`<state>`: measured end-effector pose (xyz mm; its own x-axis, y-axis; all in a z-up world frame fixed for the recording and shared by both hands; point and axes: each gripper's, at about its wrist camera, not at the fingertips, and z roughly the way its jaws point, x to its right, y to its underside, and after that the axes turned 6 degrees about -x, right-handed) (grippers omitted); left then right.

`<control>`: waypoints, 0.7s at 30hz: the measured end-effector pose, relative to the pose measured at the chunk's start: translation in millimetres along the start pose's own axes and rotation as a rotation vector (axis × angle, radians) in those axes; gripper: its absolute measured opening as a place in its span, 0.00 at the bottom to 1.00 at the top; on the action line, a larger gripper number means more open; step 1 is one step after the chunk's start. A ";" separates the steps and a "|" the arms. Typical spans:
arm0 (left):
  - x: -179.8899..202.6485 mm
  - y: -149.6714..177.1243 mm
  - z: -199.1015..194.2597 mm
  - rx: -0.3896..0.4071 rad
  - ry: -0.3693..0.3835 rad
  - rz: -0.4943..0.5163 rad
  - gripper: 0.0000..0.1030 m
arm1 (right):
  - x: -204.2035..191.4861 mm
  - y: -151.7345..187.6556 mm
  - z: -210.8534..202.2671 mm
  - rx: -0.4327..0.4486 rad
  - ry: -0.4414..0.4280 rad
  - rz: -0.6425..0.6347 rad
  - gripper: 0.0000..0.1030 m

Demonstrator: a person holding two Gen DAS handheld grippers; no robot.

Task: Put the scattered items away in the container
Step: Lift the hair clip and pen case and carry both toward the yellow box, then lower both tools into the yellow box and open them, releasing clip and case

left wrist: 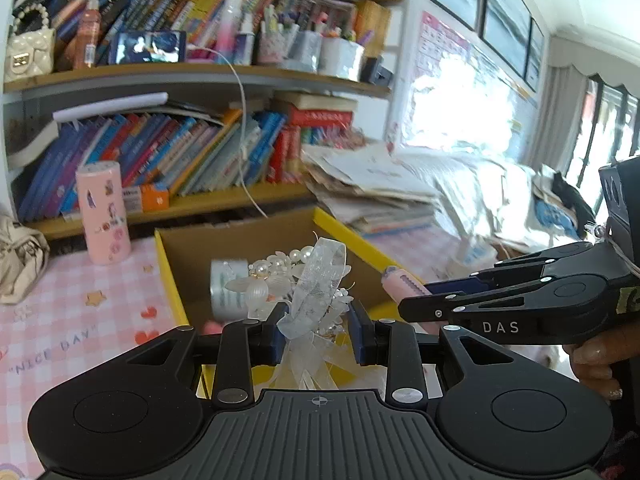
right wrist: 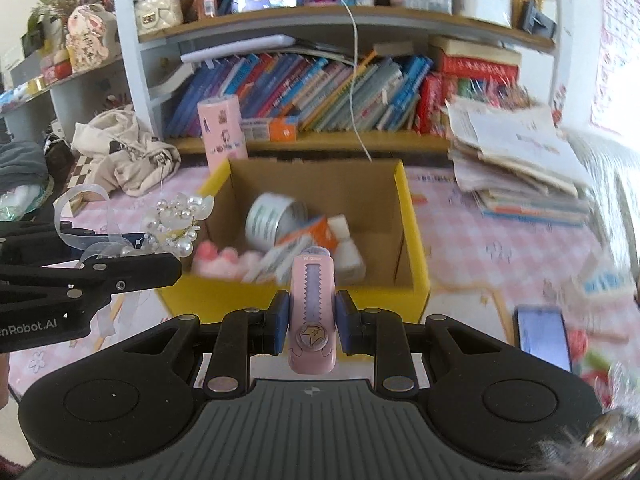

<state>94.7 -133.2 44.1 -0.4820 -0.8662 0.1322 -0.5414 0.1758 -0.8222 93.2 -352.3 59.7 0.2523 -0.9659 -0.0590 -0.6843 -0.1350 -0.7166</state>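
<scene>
We have both hands loaded and close to the yellow box (right wrist: 412, 240). Our left gripper (left wrist: 318, 336) is clamped on the ribbon end of a pearl-and-ribbon hair ornament (left wrist: 308, 280), whose beaded part hangs forward over the box's near edge. Our right gripper (right wrist: 310, 322) is clenched around a pink utility knife (right wrist: 311, 300), nose pointing at the box, just short of its front wall. Inside already lie a roll of tape (right wrist: 272, 220), a small orange-and-white carton (right wrist: 304, 240) and something pink and fluffy (right wrist: 224, 260), though blur makes that last one hard to name.

The risks from here come from crowding. The two grippers sit near each other at the same corner, so they could knock together as they drop. The ornament is held only by soft ribbon and may slip or snag on the rim. If the knife is released before it clears the front wall, it would likely fall outside onto the pink checked tablecloth (right wrist: 480, 240).
</scene>
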 end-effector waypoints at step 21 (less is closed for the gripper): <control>-17.5 -39.4 108.7 -0.178 -0.148 -0.011 0.29 | 37.8 -105.5 144.7 -0.107 -0.140 -0.210 0.22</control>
<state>199.3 -175.8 14.0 -0.3759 -0.9255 0.0470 -0.6651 0.2341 -0.7091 273.9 -342.5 32.4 0.4836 -0.8751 -0.0179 -0.6735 -0.3590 -0.6462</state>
